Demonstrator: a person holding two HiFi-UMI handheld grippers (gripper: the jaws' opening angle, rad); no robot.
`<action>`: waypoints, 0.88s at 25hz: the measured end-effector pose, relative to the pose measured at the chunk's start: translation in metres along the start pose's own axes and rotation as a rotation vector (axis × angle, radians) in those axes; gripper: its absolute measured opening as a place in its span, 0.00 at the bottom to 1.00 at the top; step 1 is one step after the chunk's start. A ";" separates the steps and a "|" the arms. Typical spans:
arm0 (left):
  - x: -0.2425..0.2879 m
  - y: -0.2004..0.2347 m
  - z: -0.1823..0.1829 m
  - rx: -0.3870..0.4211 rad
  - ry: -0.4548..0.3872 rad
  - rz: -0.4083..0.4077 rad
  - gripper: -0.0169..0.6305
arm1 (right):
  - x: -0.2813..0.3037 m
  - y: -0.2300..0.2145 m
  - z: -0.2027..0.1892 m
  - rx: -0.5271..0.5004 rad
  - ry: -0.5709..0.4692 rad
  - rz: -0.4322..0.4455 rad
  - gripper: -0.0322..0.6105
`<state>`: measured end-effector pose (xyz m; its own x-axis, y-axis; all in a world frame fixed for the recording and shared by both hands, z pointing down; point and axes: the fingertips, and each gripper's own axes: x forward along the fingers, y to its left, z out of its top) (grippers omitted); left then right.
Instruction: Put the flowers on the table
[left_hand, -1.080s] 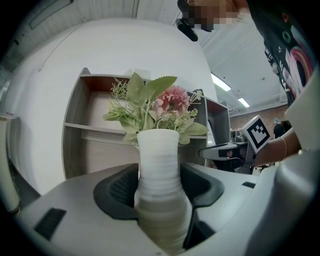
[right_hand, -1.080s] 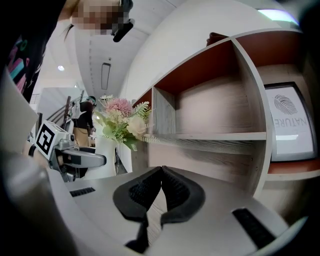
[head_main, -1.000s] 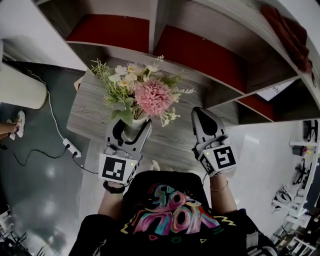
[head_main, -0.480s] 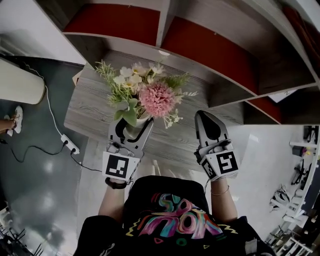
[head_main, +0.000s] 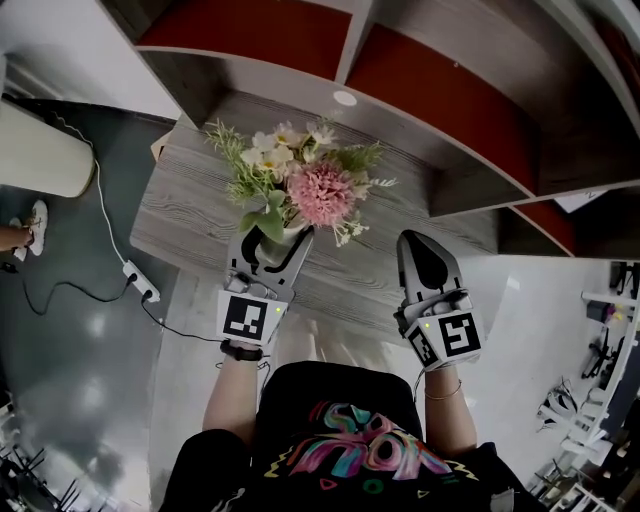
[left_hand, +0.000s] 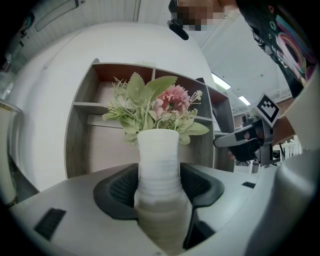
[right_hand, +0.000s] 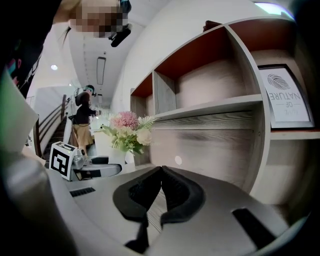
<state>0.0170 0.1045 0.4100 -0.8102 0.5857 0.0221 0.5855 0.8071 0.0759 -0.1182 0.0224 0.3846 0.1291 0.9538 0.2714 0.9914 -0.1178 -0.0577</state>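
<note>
Flowers: a pink and cream bunch (head_main: 300, 185) with green leaves is standing upright in a white ribbed vase (left_hand: 159, 165), over the near part of the table.
Vase base: it is lying behind the gripper body, so I cannot tell whether it is touching the tabletop.
Left gripper: the left gripper (left_hand: 159, 187) is clasping the vase, its two dark pads pressing against the narrow neck from either side.
Right gripper: the right gripper (right_hand: 161, 172) is hanging to the right of the bouquet, over the table's near edge, its jaws pressed together on nothing.
Table: the grey wood-grain table (head_main: 190, 215) is sitting against the shelf unit, with a small white disc (head_main: 345, 98) lying near its far edge.
Shelf unit: grey shelving (head_main: 440, 90) with red-backed compartments is rising behind the table; a framed print (right_hand: 287, 97) is leaning in one compartment.
Floor: a white power strip (head_main: 138, 290) is trailing its cable to the left of the table.
</note>
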 end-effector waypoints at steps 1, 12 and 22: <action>0.000 0.000 -0.002 0.000 -0.004 0.001 0.44 | 0.000 0.001 -0.001 0.005 -0.001 -0.002 0.07; 0.006 0.002 -0.010 0.006 -0.033 -0.019 0.44 | -0.001 0.003 0.002 0.019 -0.008 -0.018 0.07; 0.007 0.002 -0.012 -0.001 -0.033 -0.022 0.44 | -0.005 0.000 0.002 0.031 0.018 -0.018 0.07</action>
<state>0.0125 0.1094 0.4227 -0.8216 0.5700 -0.0121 0.5676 0.8197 0.0771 -0.1194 0.0184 0.3814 0.1115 0.9505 0.2900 0.9924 -0.0913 -0.0825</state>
